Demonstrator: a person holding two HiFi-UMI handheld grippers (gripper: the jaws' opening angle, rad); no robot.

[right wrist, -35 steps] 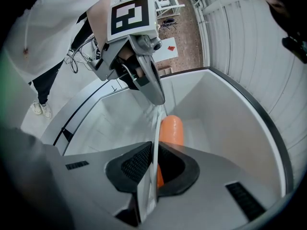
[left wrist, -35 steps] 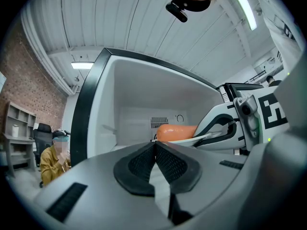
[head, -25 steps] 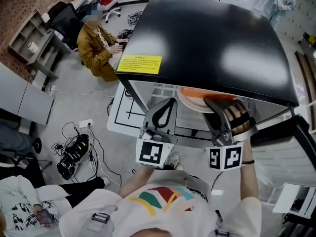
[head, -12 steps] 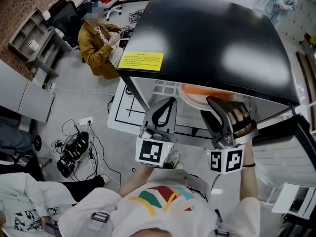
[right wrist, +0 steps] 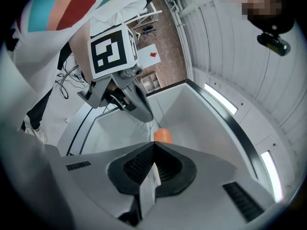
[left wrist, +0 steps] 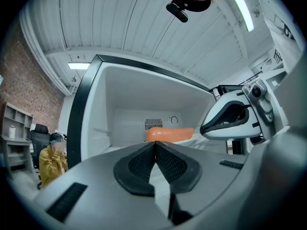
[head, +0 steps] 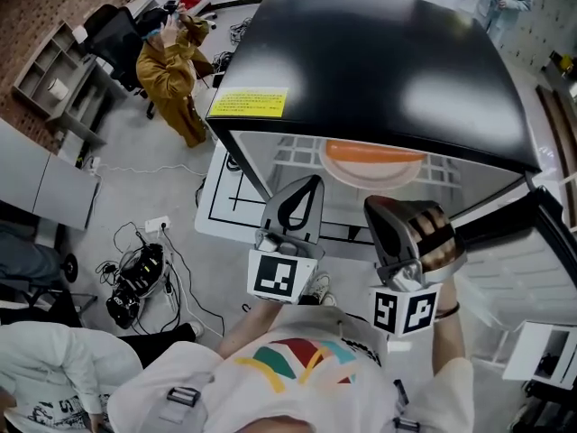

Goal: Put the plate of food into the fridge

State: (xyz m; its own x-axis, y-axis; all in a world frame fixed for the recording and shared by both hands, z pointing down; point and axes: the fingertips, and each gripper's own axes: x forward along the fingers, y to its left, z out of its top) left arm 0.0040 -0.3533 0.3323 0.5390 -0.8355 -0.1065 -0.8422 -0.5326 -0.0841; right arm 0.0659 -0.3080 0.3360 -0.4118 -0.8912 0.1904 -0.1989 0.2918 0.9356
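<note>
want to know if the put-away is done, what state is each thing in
fridge: door open, inside showing
orange plate: resting on the wire shelf inside the fridge, held by neither gripper
left gripper: jaws shut, empty
right gripper: jaws shut, empty

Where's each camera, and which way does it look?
Head view: on the person's head, looking down on the fridge; shirt, left gripper, right gripper show.
Left gripper view: on the left gripper, facing into the fridge; shut jaws show.
Right gripper view: on the right gripper, facing likewise; shut jaws, shirt show.
All share the orange plate.
</note>
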